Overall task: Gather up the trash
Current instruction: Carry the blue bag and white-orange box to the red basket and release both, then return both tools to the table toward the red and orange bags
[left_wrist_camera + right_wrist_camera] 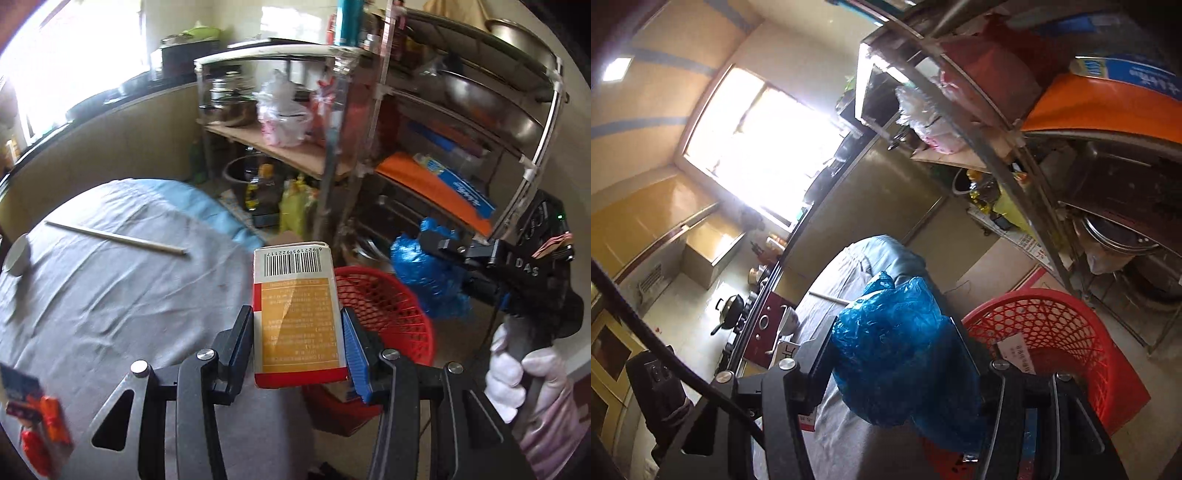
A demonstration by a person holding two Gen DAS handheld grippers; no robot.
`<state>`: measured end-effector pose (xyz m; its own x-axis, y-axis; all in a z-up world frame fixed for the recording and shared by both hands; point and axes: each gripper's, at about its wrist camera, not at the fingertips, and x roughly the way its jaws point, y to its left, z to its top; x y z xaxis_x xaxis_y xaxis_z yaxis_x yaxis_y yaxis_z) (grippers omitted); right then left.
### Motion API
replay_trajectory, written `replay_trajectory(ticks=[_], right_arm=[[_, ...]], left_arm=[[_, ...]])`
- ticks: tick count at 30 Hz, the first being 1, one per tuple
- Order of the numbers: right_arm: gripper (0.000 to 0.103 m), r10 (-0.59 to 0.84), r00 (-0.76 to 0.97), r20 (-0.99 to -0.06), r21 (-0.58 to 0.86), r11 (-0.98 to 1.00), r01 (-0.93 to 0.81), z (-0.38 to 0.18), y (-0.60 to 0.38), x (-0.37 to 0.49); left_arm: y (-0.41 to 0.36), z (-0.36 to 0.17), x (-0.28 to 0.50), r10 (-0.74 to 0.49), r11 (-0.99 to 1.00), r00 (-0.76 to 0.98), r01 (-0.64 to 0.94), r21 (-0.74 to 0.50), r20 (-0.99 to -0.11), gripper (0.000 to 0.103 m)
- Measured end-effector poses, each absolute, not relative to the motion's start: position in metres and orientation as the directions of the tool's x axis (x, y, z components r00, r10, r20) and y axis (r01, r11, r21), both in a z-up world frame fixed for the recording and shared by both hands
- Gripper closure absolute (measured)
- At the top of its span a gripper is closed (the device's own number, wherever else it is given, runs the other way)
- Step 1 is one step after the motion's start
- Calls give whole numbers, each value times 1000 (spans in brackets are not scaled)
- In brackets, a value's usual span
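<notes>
Now my left gripper (pixel 297 332) clamps an orange carton (pixel 300 314) upright beside the red basket (pixel 399 306). My right gripper (pixel 897 350) squeezes a crumpled blue plastic bag (pixel 905 350) just beside that basket, above the grey tablecloth (pixel 110 288).

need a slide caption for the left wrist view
Left gripper holds a barcoded carton above the red basket; right gripper carries a crumpled blue bag alongside.

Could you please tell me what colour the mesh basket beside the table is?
Red; the basket shows best in the right wrist view.

Crinkly plastic bag (pixel 905 350), plastic mesh basket (pixel 1052 325), matt cardboard carton (pixel 299 314)
</notes>
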<state>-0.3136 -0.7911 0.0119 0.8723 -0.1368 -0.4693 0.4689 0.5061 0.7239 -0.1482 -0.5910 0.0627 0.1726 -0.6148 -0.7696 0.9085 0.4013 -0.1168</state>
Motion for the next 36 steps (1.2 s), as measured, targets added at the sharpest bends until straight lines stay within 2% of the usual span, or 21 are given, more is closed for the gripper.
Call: replay_trajectory(ticks=[7,9,10,14,21,36], right_arm=[[38,-153,861,-485,746,441,499,-5,-807,-330],[33,-152,855,-495,757,409,510,-11,-812,-332],[33,-153,851,-501,760,393,518,-14,-814,-333],[33,-159,857,-490,774,373,511,-15,-819,-337],[33,-138,881,-453,763,452,463,10,-802,-321],[33,44,855,-516,690,613,385,32,-718,-224]], left_arm=[[-624,53,-170,-615,323,99,937,-135,-783,53],[-630,49,-173,-608,302,83,944,-133,-790,42],[-631,48,-174,-604,302,87,945,-126,-793,40],[-622,46,-171,-598,306,116,947,-93,-793,39],[-576,48,-143,-537,433,247,901,-12,-806,38],[-462,62,-94,-452,651,450,756,59,-770,38]])
